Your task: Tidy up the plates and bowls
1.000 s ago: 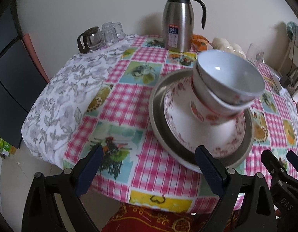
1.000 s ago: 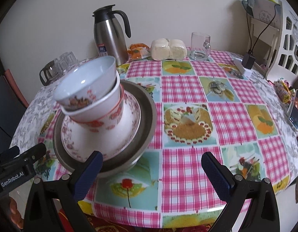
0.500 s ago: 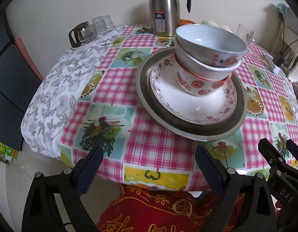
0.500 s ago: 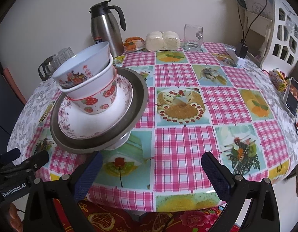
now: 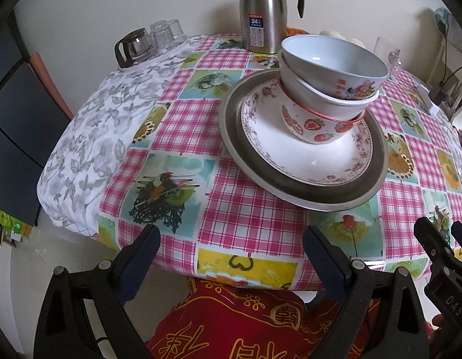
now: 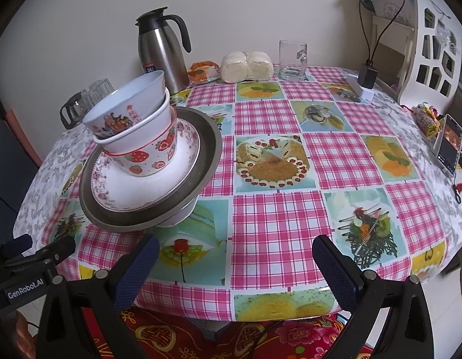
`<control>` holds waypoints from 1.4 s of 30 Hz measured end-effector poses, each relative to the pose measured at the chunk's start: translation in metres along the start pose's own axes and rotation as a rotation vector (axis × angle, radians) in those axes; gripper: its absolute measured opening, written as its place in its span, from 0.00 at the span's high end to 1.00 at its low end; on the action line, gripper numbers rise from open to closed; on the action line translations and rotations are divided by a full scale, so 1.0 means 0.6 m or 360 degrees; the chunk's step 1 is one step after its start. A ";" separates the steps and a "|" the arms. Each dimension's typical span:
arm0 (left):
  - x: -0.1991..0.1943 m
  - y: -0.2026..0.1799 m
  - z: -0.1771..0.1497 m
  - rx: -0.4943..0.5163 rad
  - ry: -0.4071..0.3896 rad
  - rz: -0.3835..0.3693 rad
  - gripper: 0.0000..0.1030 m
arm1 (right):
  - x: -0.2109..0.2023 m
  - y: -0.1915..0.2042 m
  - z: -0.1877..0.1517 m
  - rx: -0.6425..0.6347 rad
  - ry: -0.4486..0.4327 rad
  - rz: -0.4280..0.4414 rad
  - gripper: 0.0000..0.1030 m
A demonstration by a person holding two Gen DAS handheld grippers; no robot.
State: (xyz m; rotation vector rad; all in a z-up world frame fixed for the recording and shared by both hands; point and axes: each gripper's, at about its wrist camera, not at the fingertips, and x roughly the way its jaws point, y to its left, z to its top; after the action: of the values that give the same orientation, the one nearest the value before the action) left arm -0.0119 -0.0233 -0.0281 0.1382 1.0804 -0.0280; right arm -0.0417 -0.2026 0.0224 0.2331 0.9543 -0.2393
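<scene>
A stack stands on the checked tablecloth: a grey metal plate (image 5: pixel 377 185) (image 6: pixel 210 149), a white floral plate (image 5: pixel 272 137) (image 6: pixel 132 191) on it, then a strawberry bowl (image 5: pixel 314 125) (image 6: pixel 150 158), a white bowl (image 5: pixel 326 101) (image 6: pixel 132 137) and a pale bowl with figures (image 5: pixel 332 59) (image 6: pixel 126 104) nested and tilted on top. In the right wrist view a white base shows under the metal plate. My left gripper (image 5: pixel 231 257) is open and empty at the table's near edge. My right gripper (image 6: pixel 233 263) is open and empty, right of the stack.
At the back stand a steel thermos jug (image 5: pixel 263 15) (image 6: pixel 162 51), a glass pot with upturned glasses (image 5: pixel 150 42), wrapped buns (image 6: pixel 245 65) and a glass mug (image 6: pixel 292 59). A phone (image 6: pixel 449 143) and a charger (image 6: pixel 367 77) lie at the right. A red cloth (image 5: pixel 254 326) hangs below.
Both grippers have drawn back from the stack toward the table's near edge; the stack now sits farther away. Both stayed open and empty.
</scene>
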 end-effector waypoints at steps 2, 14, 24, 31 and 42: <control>0.005 0.003 0.001 -0.0013 0.0018 -0.0004 0.07 | 0.001 0.000 0.000 -0.0004 0.0007 0.0001 0.00; 0.017 0.008 0.008 -0.0030 0.0044 -0.0051 0.07 | 0.016 0.003 -0.004 -0.0021 0.0055 -0.0004 0.00; 0.027 0.015 0.015 -0.0055 0.0067 -0.0085 0.07 | 0.024 0.019 -0.004 -0.0084 0.0086 -0.0005 0.00; 0.027 0.015 0.015 -0.0050 0.0069 -0.0083 0.07 | 0.026 0.022 -0.005 -0.0091 0.0097 -0.0003 0.00; 0.029 0.013 0.014 -0.0043 0.0083 -0.0083 0.07 | 0.026 0.018 -0.004 -0.0071 0.0096 -0.0006 0.00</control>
State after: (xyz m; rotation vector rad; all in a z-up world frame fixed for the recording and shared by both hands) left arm 0.0042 -0.0158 -0.0390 0.0867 1.1361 -0.0571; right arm -0.0317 -0.1934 0.0093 0.1987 1.0191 -0.2151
